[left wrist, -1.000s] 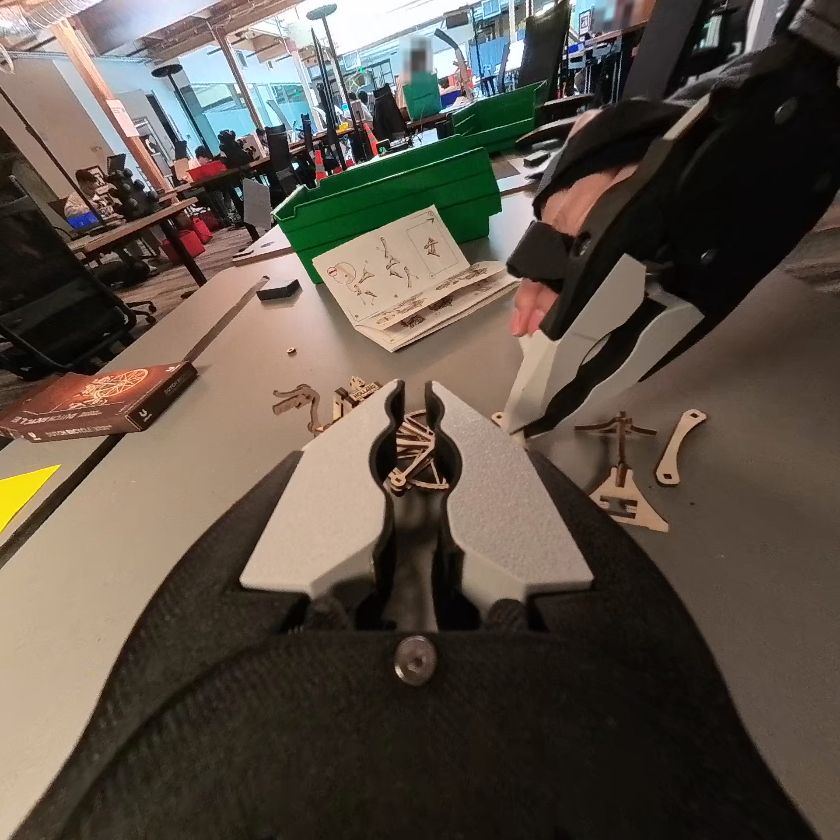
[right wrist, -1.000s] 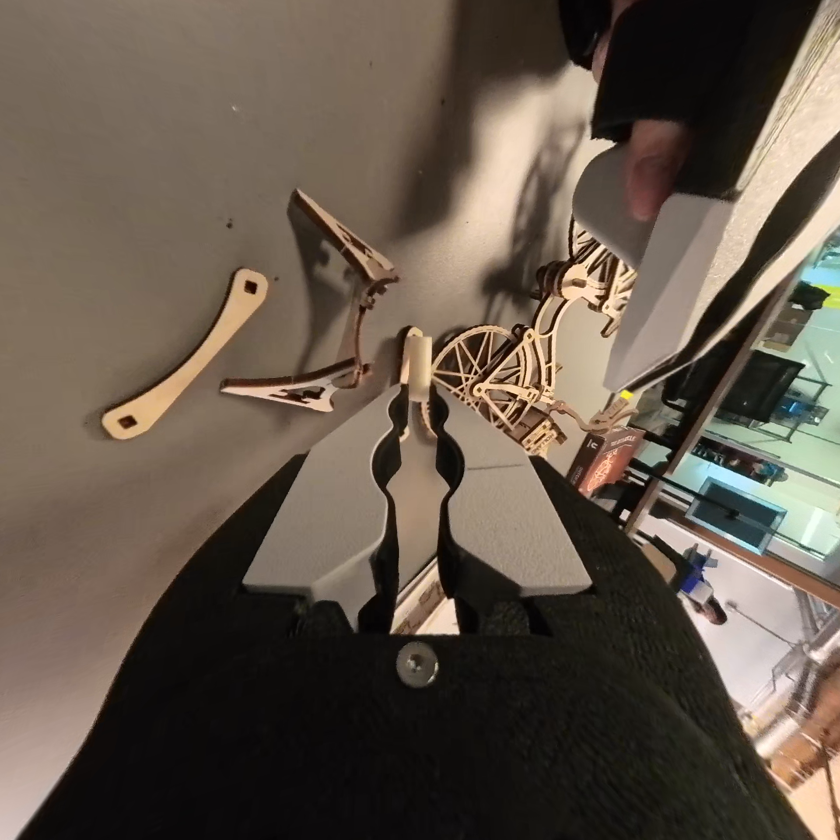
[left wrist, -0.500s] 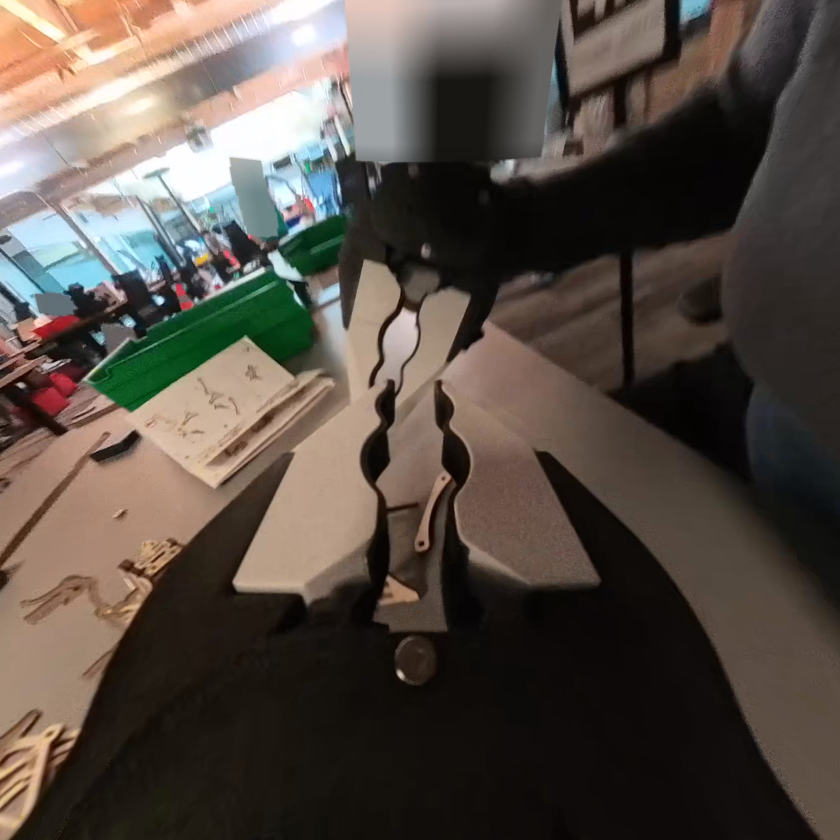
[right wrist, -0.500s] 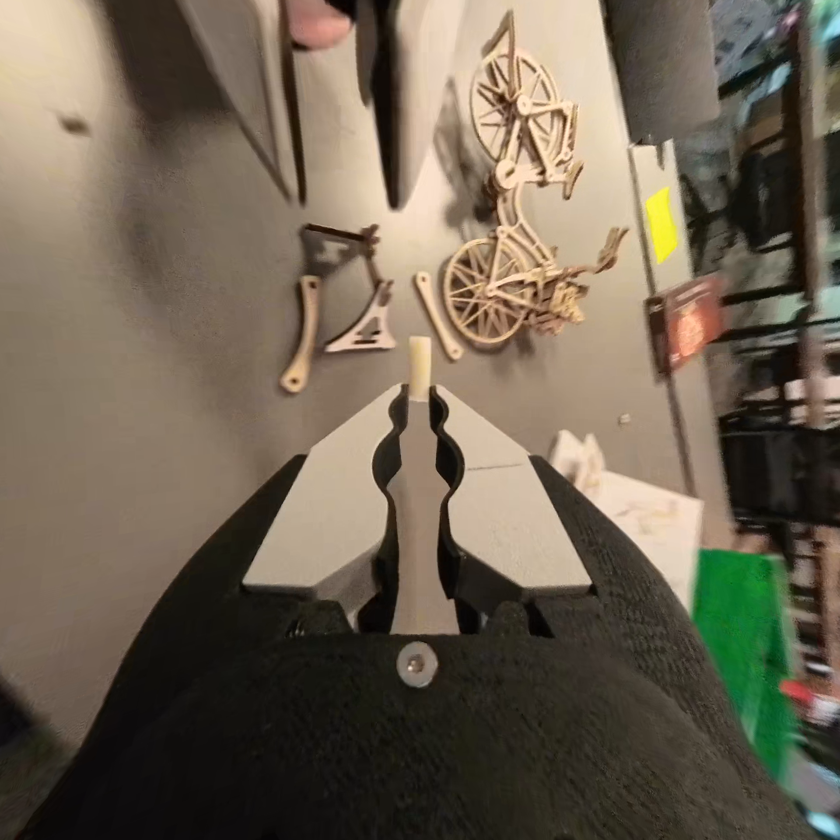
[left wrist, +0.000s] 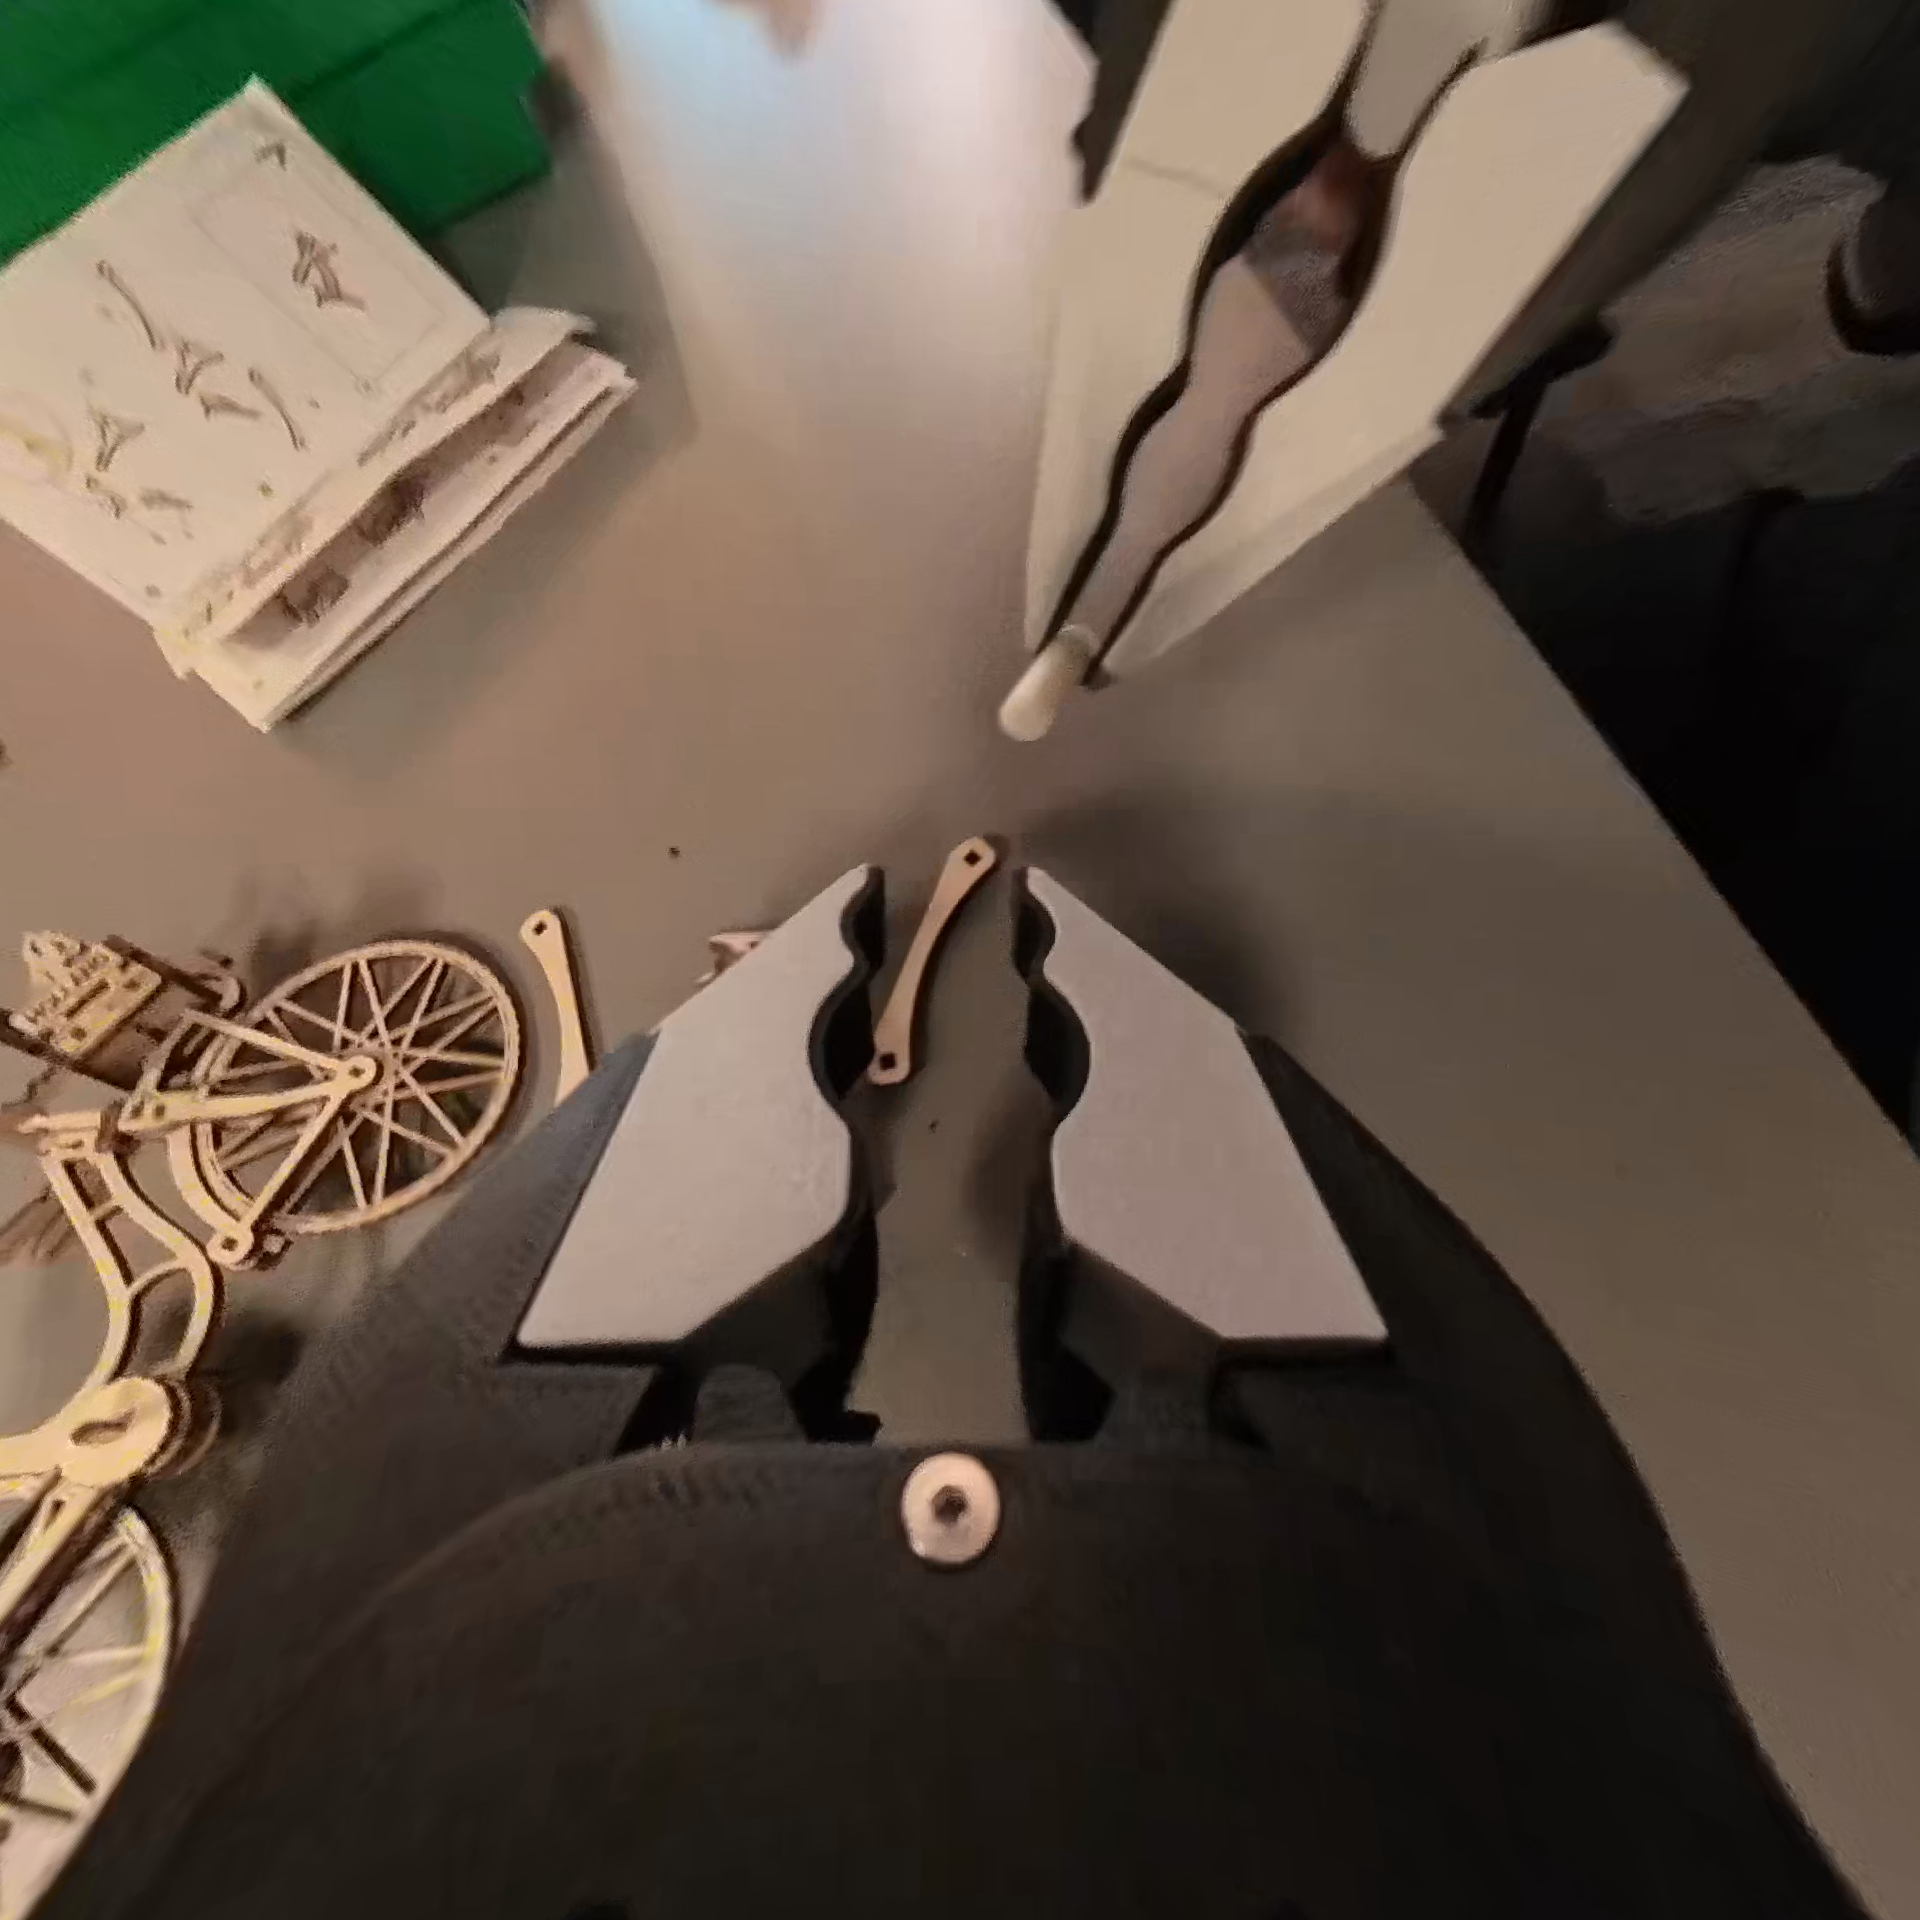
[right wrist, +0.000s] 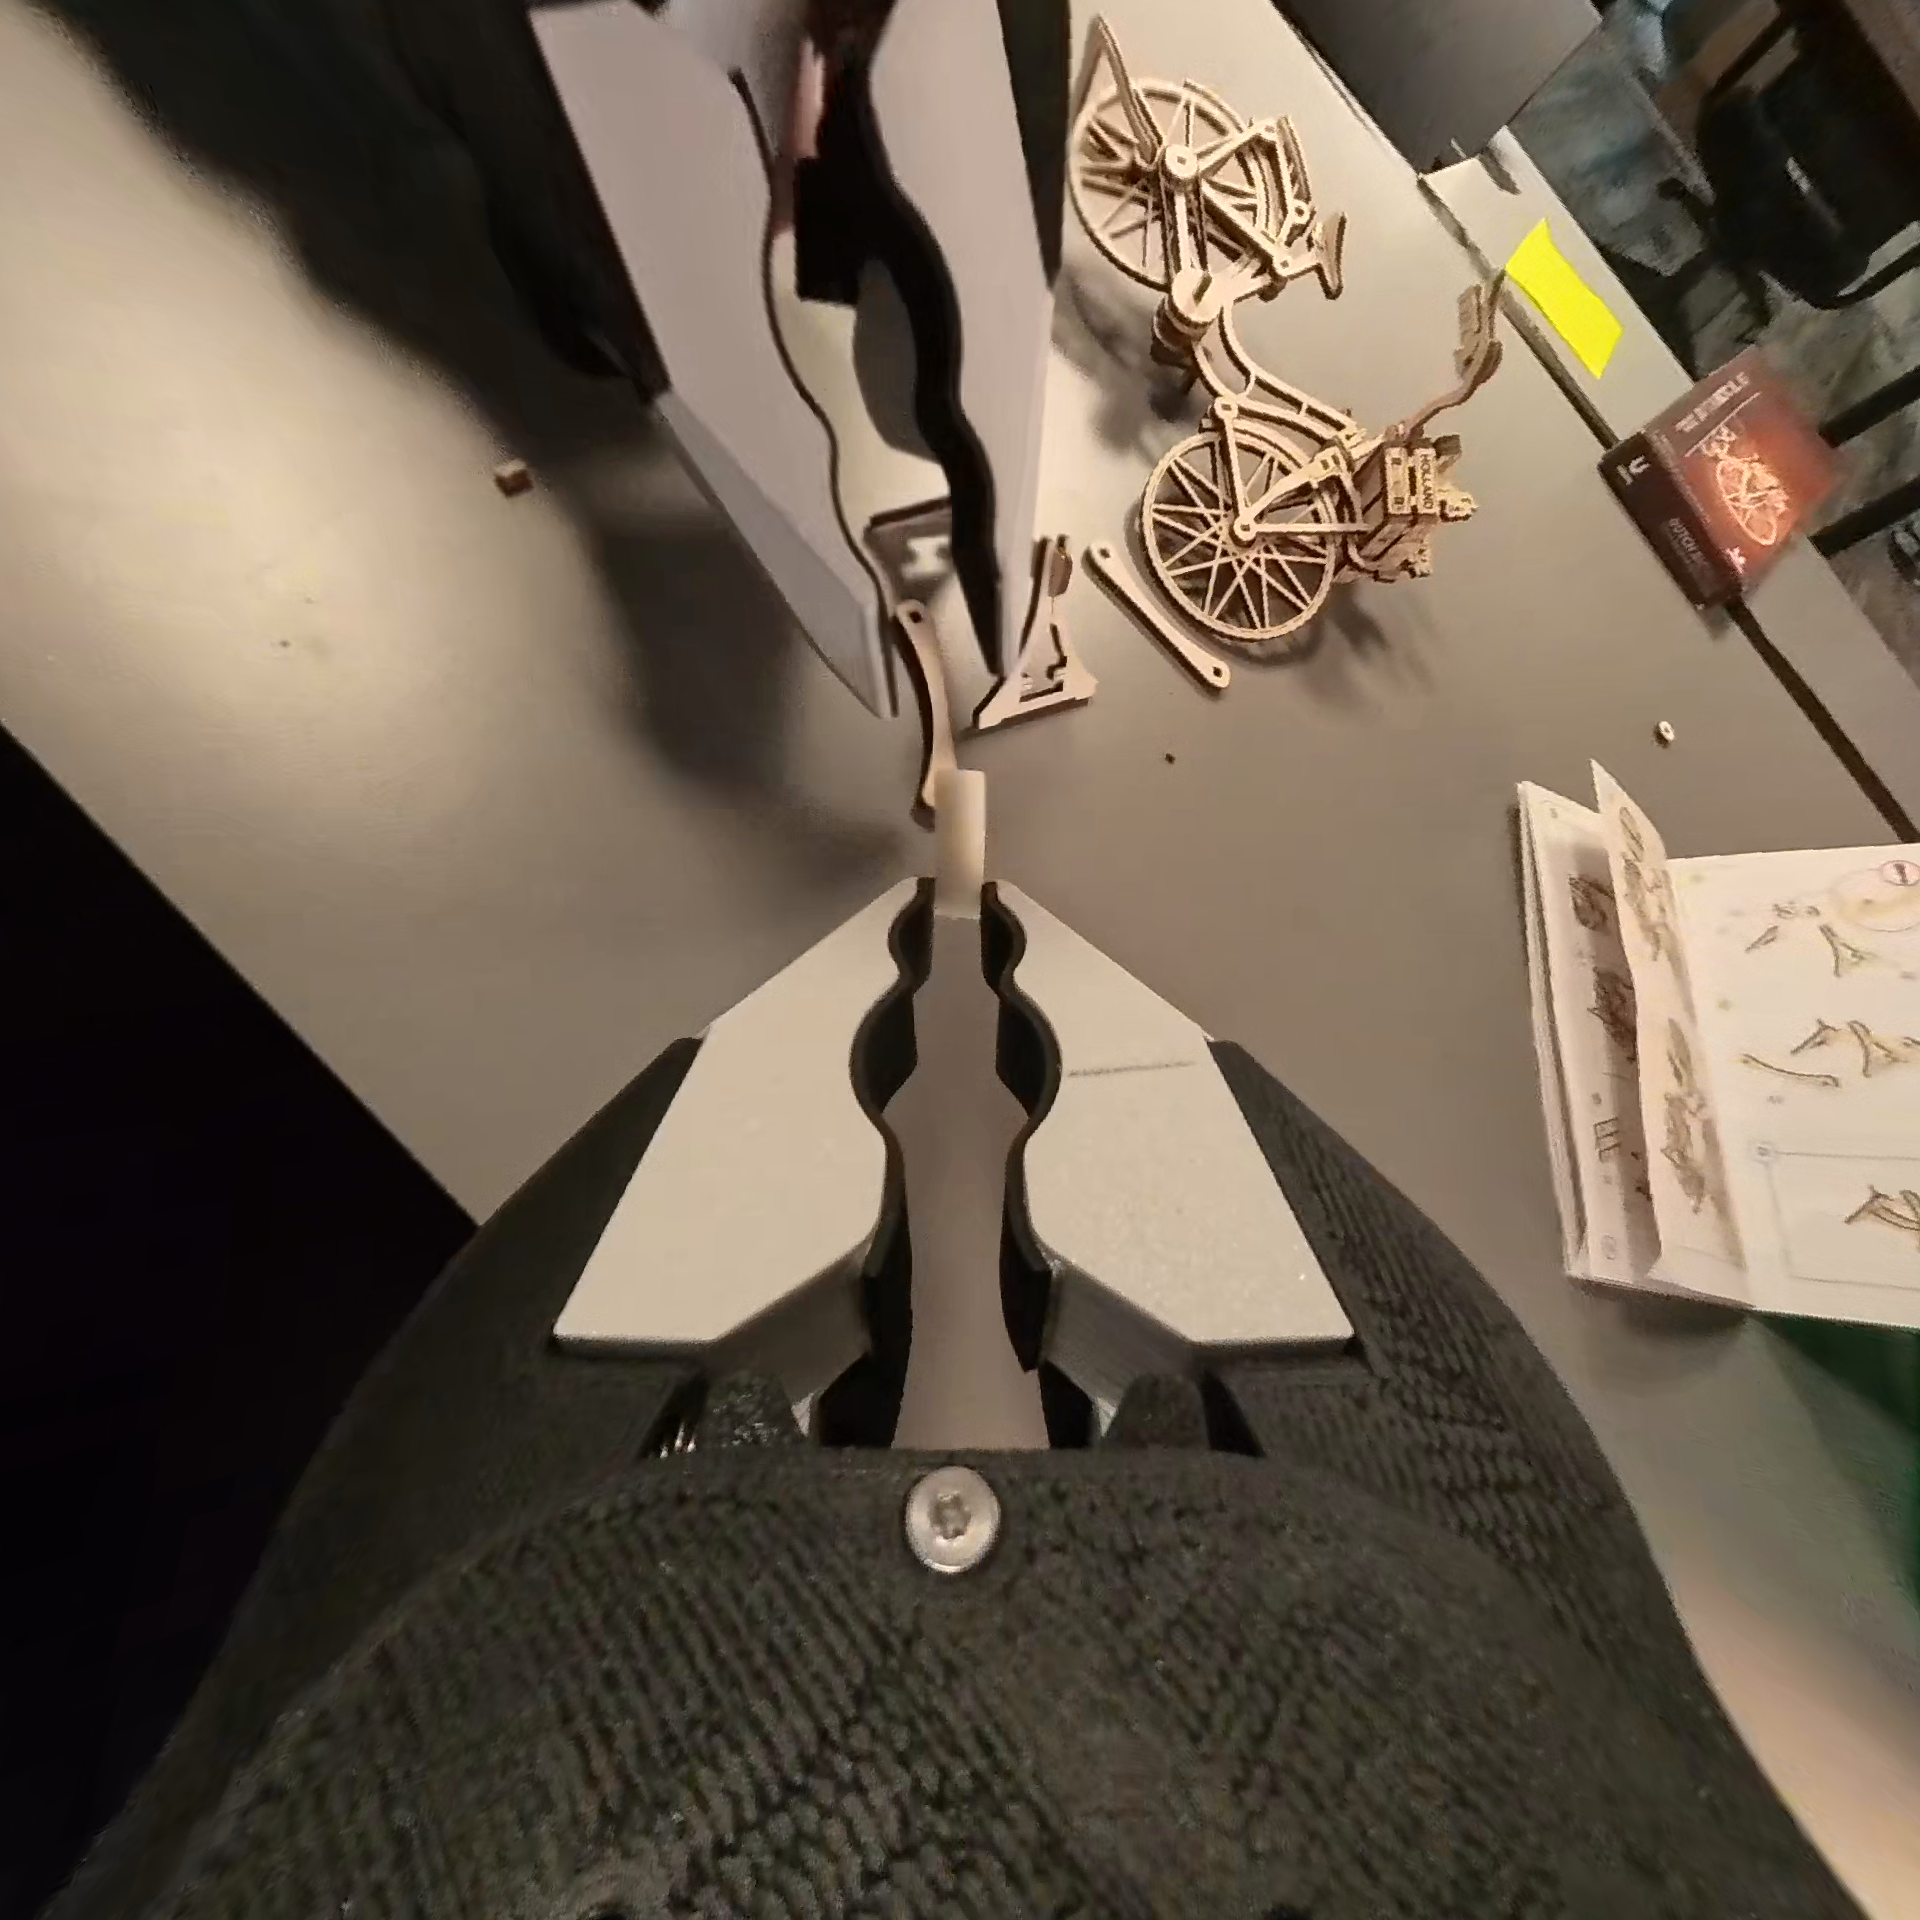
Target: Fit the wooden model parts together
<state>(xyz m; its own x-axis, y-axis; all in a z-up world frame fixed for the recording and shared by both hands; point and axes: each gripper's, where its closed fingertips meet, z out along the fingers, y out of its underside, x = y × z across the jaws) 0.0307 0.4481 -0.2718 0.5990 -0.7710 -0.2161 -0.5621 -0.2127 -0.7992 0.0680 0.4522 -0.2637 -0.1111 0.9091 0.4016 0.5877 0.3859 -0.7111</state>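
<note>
My left gripper [left wrist: 948, 883] is open and points down at the grey table, its fingers either side of a curved wooden strip [left wrist: 935, 966] that lies flat. My right gripper [right wrist: 954, 888] is shut on a pale peg [right wrist: 956, 831] that sticks out past its tips. In the left wrist view the right gripper [left wrist: 1081, 649] hovers just beyond the strip with the peg [left wrist: 1042, 694]. In the right wrist view the left gripper [right wrist: 940, 686] stands over the strip [right wrist: 928, 717]. The wooden bicycle model [left wrist: 312, 1091] lies to the left, apart from both grippers.
A second strip [left wrist: 561, 977] lies by the bicycle wheel. A triangular wooden stand piece [right wrist: 1039, 681] is beside the left gripper. An open instruction booklet [left wrist: 260, 395] and a green bin [left wrist: 260, 94] lie beyond. A dark box [right wrist: 1714, 478] sits far off. The table edge [left wrist: 1662, 831] is close on the right. One gripper's finger ends stand about 5 centimetres off the other's.
My left gripper let go of the bicycle model, swung right and tilted down over the curved strip. My right gripper rose off the table, keeping the peg, and now faces the left one.
</note>
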